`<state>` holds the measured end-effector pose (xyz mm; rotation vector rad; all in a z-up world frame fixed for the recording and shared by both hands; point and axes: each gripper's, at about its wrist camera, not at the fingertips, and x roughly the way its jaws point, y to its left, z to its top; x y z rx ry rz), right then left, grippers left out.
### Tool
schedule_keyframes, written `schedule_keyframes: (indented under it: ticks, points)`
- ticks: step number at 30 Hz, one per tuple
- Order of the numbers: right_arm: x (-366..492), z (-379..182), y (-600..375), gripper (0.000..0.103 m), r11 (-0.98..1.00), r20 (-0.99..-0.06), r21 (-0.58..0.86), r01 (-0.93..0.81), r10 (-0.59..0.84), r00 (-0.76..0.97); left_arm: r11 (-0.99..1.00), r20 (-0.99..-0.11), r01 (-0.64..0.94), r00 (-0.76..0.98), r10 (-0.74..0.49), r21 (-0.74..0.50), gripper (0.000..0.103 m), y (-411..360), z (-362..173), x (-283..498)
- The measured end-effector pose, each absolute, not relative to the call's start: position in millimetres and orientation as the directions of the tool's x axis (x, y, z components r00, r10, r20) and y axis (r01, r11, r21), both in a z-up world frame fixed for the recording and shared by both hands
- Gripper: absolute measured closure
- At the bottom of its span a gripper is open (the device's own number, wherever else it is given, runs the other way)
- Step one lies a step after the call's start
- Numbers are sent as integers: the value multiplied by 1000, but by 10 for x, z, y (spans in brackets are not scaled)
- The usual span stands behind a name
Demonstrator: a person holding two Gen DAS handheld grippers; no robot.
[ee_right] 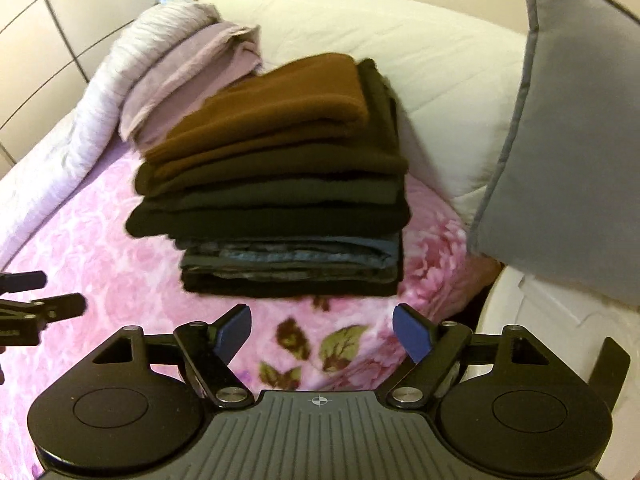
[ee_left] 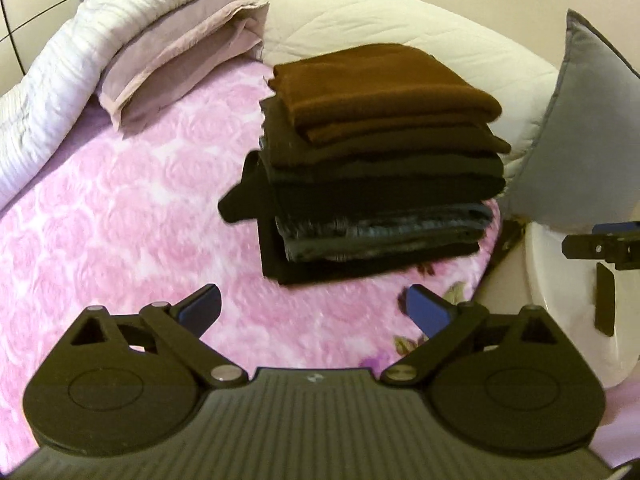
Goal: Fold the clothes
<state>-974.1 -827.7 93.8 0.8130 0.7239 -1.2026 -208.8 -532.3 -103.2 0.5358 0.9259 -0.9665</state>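
Left hand-held gripper has its blue-padded fingers spread wide with nothing between them, low over the pink rose-print blanket on the bed. Right hand-held gripper is the same: jaws wide apart, empty, pointed at the near edge of the stack of folded clothes.

The stack sits on the blanket just in front of the white quilted pillow, with a grey cushion close on its right. A brown garment is on top, then dark and black pieces, with denim-looking blue-grey folds near the bottom. Everything visible in the pile already lies folded, and no loose garment shows in either view (both frames are motion-blurred, so fine edges are unclear).

Risks, as a judgement: the pile is tall and uneven. The upper layers overhang toward the left and a black flap sticks out, so a nudge from either gripper, or another piece dropped off-centre, could slide the top layers off. The soft blanket gives a poor footing too.

View differences: the left wrist view shows that black flap clearly, plus the stack's left face; the right wrist view shows the leaf-and-flower print near the stack base. Each view catches the other gripper at its edge. A lilac pillowcase and white duvet lie behind.
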Motion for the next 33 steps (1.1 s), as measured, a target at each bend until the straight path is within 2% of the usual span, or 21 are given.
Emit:
schedule_keyframes:
  ticks: [6,12,33]
  points:
    - [-9614,1033,-7899,22,122,-821,180,976,-527,218,512,-861,856,209,-463,-67,6,-5053,-927,-2197]
    - [-9528,1141,-7680,22,107,-810,178,978,-548,207,520,-870,854,230,-435,-34,6,-4982,-846,-2344]
    - [-9671,1255,-7938,21,186,-810,171,968,-532,245,597,-850,802,297,-436,-26,5,-5299,-661,-2566]
